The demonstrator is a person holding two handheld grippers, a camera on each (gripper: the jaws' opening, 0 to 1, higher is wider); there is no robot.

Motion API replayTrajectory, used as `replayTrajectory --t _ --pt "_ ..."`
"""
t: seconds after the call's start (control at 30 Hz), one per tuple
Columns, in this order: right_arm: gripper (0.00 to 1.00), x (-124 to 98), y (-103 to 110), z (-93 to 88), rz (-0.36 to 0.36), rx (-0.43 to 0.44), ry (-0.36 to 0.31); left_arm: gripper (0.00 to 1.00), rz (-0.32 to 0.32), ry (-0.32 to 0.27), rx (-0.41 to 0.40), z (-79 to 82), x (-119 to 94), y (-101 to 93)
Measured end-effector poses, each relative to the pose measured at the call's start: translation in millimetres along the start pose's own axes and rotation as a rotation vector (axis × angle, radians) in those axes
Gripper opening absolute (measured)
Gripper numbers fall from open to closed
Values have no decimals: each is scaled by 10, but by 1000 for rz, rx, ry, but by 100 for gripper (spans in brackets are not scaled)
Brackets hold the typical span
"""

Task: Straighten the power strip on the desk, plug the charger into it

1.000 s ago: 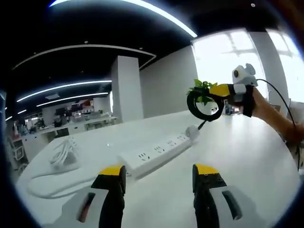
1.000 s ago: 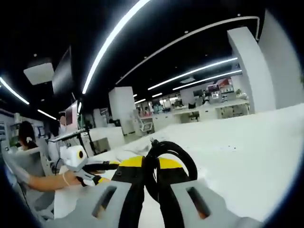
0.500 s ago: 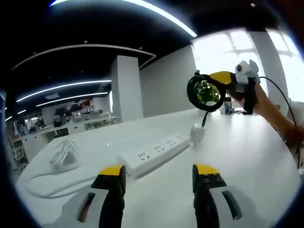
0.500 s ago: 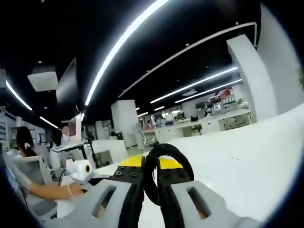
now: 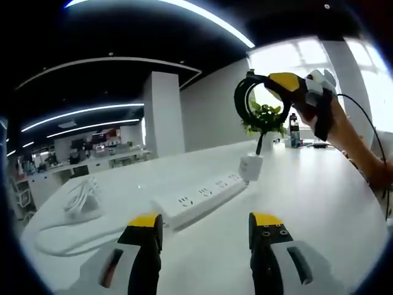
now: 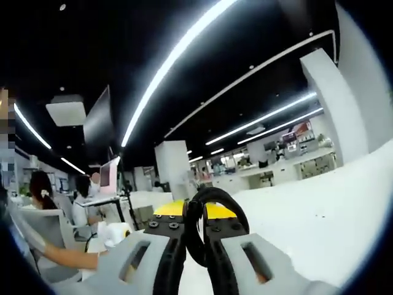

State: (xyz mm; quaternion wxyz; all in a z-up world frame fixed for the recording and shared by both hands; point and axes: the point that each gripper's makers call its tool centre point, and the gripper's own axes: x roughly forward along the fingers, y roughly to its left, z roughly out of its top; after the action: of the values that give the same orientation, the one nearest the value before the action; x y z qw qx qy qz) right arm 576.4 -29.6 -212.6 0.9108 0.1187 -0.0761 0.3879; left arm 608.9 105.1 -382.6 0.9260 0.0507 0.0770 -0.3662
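A white power strip (image 5: 199, 198) lies slantwise on the white desk (image 5: 319, 209), a short way ahead of my left gripper (image 5: 206, 222), which is open and holds nothing. My right gripper (image 5: 288, 86) is raised at the upper right, shut on a looped black cable (image 5: 249, 101). From that loop a white charger (image 5: 250, 167) hangs at the strip's far end. In the right gripper view the jaws (image 6: 195, 224) pinch the black cable (image 6: 215, 203) between the yellow tips. The left gripper (image 6: 113, 233) appears low at the left, held by a hand.
A coil of white cable (image 5: 83, 200) lies on the desk at the left, its cord trailing toward me. A potted plant (image 5: 265, 118) and a bottle (image 5: 296, 129) stand at the far edge. People sit at desks (image 6: 43, 196) on the left.
My right gripper has risen with the cable loop. The charger has come up off the desk and now dangles by the strip's far end. The left gripper has not moved.
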Motion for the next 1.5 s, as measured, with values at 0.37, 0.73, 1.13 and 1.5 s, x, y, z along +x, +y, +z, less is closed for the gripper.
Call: replayTrajectory --t 0.37,0.73,1.13,1.5 --pt "8 182 -4 119 27 -34 -26 57 7 16 -4 -57 19 30" --pt "8 255 -32 223 41 -45 -36 57 -2 20 8 -77 42 9" --pt "8 319 6 300 54 -53 -48 57 9 14 9 -67 40 35" --pt "8 295 163 257 81 -46 -51 57 26 -33 -8 65 92 89"
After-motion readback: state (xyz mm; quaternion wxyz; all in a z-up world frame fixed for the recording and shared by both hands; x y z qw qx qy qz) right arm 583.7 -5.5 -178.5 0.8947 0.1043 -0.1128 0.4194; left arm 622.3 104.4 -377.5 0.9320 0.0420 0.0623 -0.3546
